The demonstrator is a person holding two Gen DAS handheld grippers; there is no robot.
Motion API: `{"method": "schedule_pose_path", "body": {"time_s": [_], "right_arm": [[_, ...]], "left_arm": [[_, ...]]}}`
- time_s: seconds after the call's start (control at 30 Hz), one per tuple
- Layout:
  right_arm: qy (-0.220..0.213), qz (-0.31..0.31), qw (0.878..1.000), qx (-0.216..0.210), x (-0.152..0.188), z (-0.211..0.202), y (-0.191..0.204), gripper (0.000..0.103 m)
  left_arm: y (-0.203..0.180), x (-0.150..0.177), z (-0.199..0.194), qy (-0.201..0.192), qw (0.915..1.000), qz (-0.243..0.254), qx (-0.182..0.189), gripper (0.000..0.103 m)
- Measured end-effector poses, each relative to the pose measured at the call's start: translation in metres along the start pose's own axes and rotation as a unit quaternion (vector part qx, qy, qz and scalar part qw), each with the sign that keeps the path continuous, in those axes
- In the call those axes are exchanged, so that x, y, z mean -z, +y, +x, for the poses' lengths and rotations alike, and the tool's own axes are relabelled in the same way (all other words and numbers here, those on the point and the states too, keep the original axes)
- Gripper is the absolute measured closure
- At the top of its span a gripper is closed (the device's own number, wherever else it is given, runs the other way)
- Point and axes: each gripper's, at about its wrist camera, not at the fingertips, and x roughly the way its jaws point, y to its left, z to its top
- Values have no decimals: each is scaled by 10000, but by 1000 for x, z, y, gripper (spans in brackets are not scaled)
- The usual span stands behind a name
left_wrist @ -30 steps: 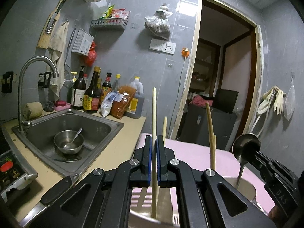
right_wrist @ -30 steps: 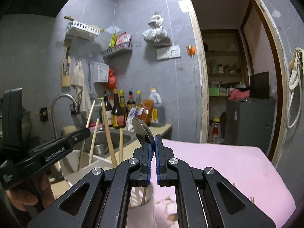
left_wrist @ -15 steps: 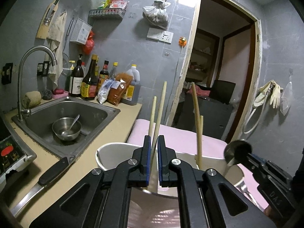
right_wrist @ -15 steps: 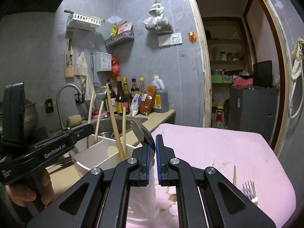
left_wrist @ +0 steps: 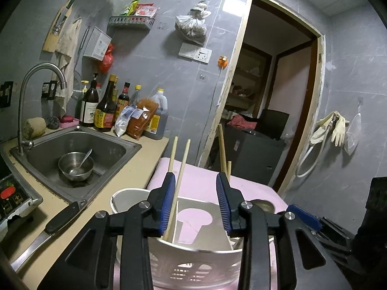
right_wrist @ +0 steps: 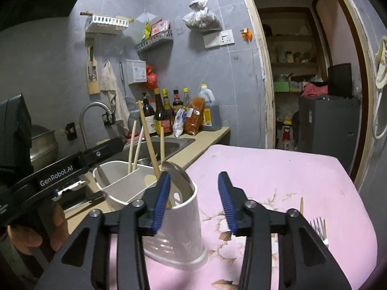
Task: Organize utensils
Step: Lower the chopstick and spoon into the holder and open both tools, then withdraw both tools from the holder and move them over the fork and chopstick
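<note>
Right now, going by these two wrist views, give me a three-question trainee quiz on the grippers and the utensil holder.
1. True or false: the left gripper and the right gripper both stand open.
2. The spoon rests in which compartment of the white utensil holder? A) the one nearest the right gripper B) the one nearest the sink C) none, it lies on the cloth
3. Fill in: on the pink cloth, a ____ lies outside the holder.

Key: 1 true; 2 A; 3 fork
</note>
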Motion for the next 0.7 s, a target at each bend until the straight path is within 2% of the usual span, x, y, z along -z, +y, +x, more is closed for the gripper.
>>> {"method": "schedule_pose_path", "body": {"time_s": [0.17,0.23,0.27,0.37,0.43,0.53,0.7], "right_arm": [[-229,31,9996,136,-2,-17,-9,47],[-440,50,9987,268,-3,-29,-15,32],[-541,62,9980,327,-4,-34,-18,30],[-890,53,9941,626,-9,-55,-29,20],[-1095,34,9909,777,-14,-67,-35,12],[-1346,-63,9858,1005,-18,-84,-43,0],[-1651,-337,9760,1379,-21,-109,-54,0]], "left_arm": [[-7,-3,-3,-18,10000,8,53,64],[-13,-3,-6,-44,9999,45,100,58],[-16,-3,-7,-59,9999,80,115,56],[-27,-4,-11,-100,9996,197,185,43],[-36,-4,-13,-150,9992,238,268,26],[-48,-4,-17,-215,9985,262,423,15],[-70,-2,-20,-296,9971,385,588,8]]}}
